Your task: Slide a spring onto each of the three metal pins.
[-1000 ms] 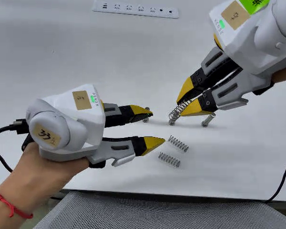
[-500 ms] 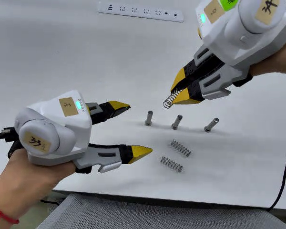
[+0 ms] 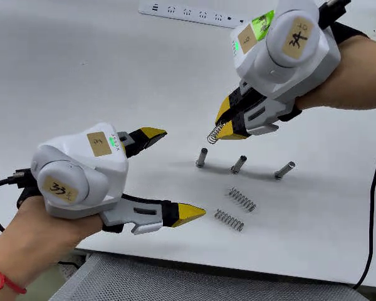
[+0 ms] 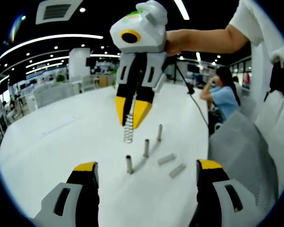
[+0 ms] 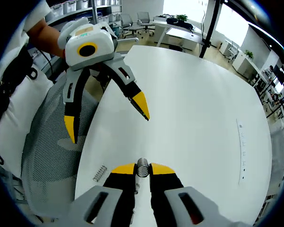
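The right gripper (image 3: 218, 130) has its jaws clamped on one spring (image 3: 212, 133), which hangs from the tips in the air over the table (image 3: 81, 88), above and just left of the leftmost of three pins (image 3: 202, 157). The pins stand upright in a row near the table's front edge. Two more springs (image 3: 242, 199) lie flat between the pins and that edge, near each other but apart. The left gripper (image 3: 175, 173) hovers over the front edge, left of the pins, jaws wide apart and empty
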Tool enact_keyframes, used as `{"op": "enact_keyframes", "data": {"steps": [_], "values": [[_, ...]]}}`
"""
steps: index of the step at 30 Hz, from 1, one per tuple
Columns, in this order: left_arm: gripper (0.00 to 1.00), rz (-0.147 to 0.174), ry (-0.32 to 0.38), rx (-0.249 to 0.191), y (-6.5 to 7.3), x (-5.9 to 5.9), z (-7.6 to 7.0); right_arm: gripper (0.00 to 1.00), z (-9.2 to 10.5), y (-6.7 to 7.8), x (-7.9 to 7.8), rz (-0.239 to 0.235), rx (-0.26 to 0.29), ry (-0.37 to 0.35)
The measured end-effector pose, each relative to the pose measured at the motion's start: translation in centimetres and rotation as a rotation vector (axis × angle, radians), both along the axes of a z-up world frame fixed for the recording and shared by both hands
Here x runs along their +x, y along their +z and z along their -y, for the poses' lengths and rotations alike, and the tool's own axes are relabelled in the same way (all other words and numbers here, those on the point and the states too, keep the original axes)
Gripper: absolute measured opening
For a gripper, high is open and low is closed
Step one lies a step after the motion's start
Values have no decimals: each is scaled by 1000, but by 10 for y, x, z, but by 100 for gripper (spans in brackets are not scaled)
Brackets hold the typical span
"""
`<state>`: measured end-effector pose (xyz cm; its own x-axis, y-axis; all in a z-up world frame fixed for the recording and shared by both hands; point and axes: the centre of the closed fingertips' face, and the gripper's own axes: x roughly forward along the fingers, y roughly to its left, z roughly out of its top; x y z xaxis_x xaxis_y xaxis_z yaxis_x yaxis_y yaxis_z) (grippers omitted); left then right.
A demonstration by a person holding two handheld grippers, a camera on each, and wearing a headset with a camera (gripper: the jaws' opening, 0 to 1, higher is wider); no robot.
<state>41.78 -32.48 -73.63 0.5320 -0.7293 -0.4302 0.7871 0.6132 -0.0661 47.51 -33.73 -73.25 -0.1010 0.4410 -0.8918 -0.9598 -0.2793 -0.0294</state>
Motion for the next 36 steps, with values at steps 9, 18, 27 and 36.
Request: {"op": "enact_keyframes", "data": {"steps": [9,18,27,36], "values": [[92,4,23,-6,-4,3,-6,12,-5,-18,1,-8,-38,18],[93,-3,27,-17,-5,2,-5,12,-3,-28,0,-19,-61,19],[94,-5,28,-26,-5,3,-6,12,-3,-32,-2,-25,-70,19],[93,-12,24,-37,-6,2,-4,12,-4,-38,-2,-28,-79,22]]}}
